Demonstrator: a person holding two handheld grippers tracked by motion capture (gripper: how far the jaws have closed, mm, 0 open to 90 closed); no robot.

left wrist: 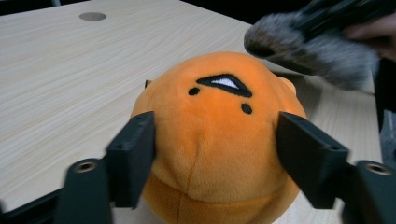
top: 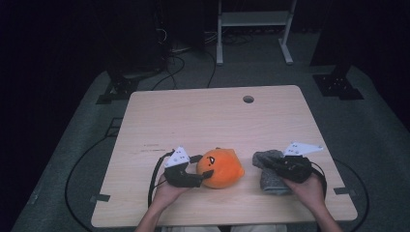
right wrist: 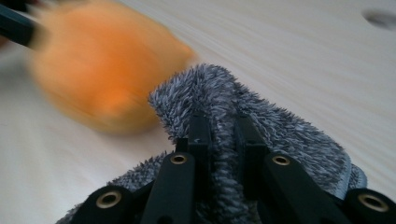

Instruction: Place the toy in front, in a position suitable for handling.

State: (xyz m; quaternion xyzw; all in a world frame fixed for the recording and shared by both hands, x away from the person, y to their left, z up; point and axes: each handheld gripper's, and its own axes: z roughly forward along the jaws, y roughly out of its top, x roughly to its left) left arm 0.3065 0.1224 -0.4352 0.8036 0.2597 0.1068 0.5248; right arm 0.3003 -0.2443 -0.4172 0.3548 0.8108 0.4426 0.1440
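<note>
An orange plush toy [top: 225,169] with a stitched black face lies on the wooden table [top: 203,116] near its front edge. My left gripper [top: 203,166] comes at it from the left, and in the left gripper view its two black jaws press into the toy's [left wrist: 219,140] sides. To the right lies a grey fuzzy cloth [top: 273,183]. My right gripper [top: 271,163] is shut on a fold of it. In the right gripper view the jaws [right wrist: 219,126] pinch the raised fold of cloth [right wrist: 289,135], with the orange toy [right wrist: 102,70] blurred beyond.
A round cable hole [top: 248,99] sits near the table's far edge. Bare tabletop stretches behind both objects. Beyond the table stand a white frame [top: 254,29] and black stands on the grey floor, with cables trailing around.
</note>
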